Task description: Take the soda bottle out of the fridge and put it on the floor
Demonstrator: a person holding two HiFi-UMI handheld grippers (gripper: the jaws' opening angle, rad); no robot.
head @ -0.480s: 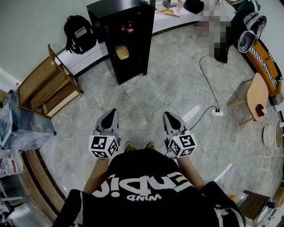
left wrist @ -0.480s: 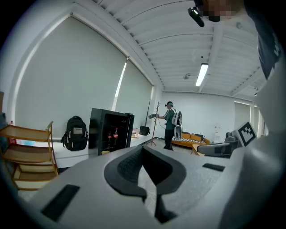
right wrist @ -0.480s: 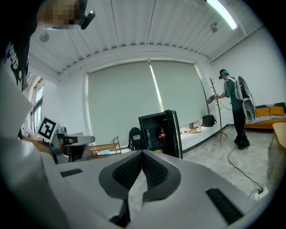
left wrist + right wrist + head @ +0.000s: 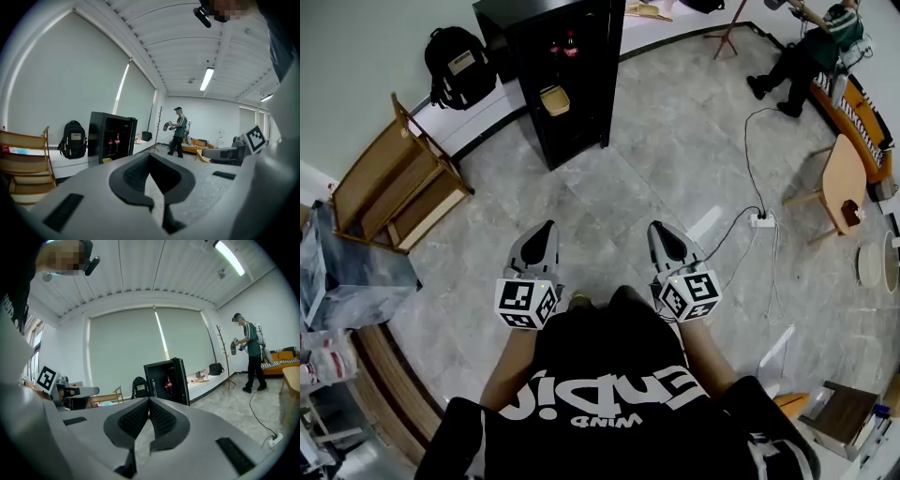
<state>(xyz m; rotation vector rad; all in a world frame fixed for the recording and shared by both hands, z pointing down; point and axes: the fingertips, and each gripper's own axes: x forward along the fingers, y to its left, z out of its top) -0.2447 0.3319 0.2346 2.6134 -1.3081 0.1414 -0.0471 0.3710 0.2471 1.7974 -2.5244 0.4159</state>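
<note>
The black fridge (image 4: pixel 567 80) stands open-fronted at the far side of the floor, with two red-labelled soda bottles (image 4: pixel 562 43) on its upper shelf and a yellow item lower down. In the left gripper view the fridge (image 4: pixel 111 137) and the bottles (image 4: pixel 114 139) are small and far ahead. The right gripper view shows the fridge (image 4: pixel 167 379) with a bottle (image 4: pixel 168 382) inside. My left gripper (image 4: pixel 546 228) and right gripper (image 4: pixel 660 228) are held side by side in front of my body, well short of the fridge. Both are shut and hold nothing.
A black backpack (image 4: pixel 455 67) leans on the wall left of the fridge. A wooden rack (image 4: pixel 398 178) lies at the left. A power strip with its cable (image 4: pixel 759 220) and a wooden stool (image 4: pixel 844 192) are at the right. A person (image 4: pixel 806 52) is at the far right.
The whole floor has slid a little in the head view: the fridge sits nearer the top edge. Both grippers stay shut, side by side.
</note>
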